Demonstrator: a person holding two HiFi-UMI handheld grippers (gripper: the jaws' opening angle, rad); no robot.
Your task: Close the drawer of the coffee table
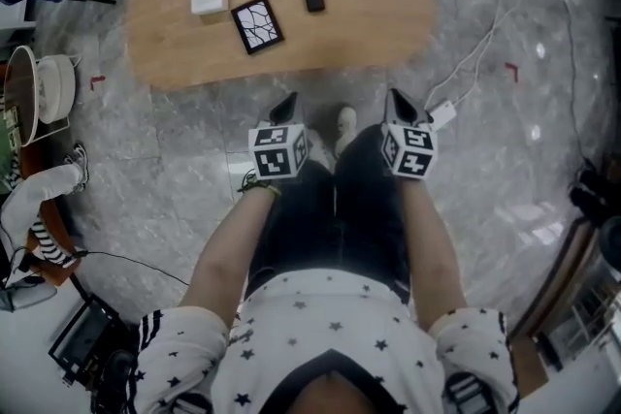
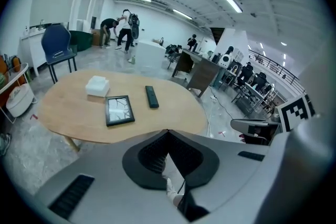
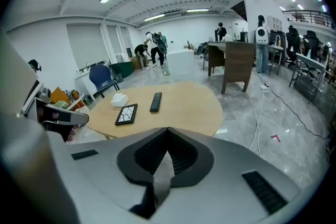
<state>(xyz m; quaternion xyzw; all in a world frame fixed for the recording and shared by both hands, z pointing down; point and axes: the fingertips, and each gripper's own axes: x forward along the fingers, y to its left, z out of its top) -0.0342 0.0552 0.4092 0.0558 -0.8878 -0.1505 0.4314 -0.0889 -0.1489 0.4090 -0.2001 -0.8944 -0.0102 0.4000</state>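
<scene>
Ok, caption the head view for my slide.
Left gripper and right gripper, shut and empty, short of the coffee table.

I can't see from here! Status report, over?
Left gripper, right gripper shut, empty. Coffee table ahead, no drawer showing. Cable on floor, off to the right.

I can read no words, brands or numbers anywhere. The only print I see is black-and-white square markers on the left claw and right claw.
</scene>
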